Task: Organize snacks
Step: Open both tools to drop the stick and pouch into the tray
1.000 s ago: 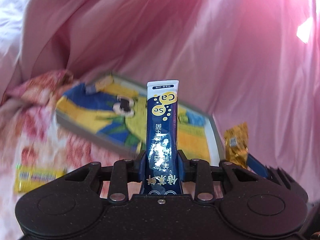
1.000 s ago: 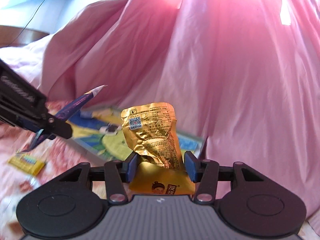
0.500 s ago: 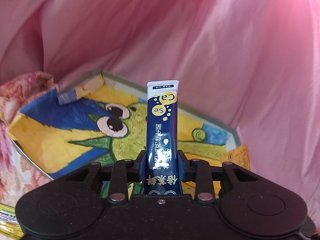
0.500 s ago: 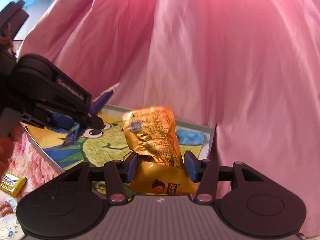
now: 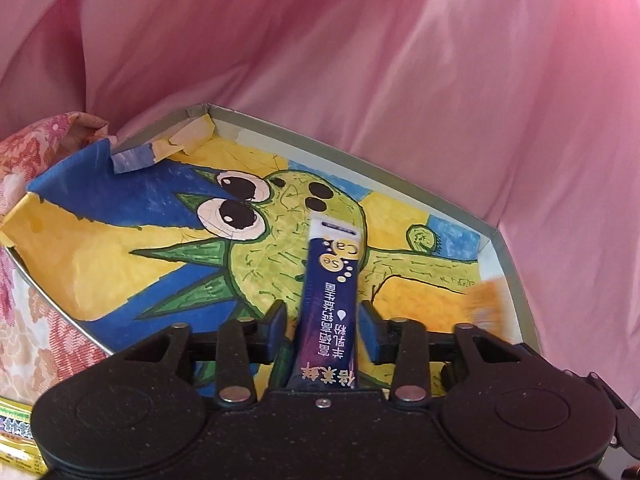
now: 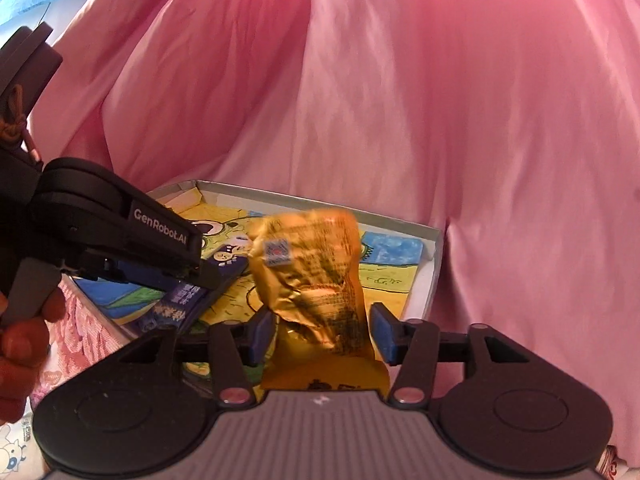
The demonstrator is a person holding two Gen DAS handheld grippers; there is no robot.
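My left gripper has opened; the dark blue stick sachet stands loose between its jaws and tilts down into the shallow grey box lined with a green cartoon drawing. My right gripper has opened too; the crumpled gold snack packet sits loose between its blue pads over the same box. The left gripper and the sachet show at the left of the right wrist view. The gold packet's blurred edge shows in the left wrist view.
Pink fabric rises behind and around the box. Floral bedding lies to the left. A yellow wrapped snack lies at the lower left.
Both grippers have lowered over the box and their jaws have spread apart. The blue sachet has dropped and tilted; the gold packet is blurred and slumping.
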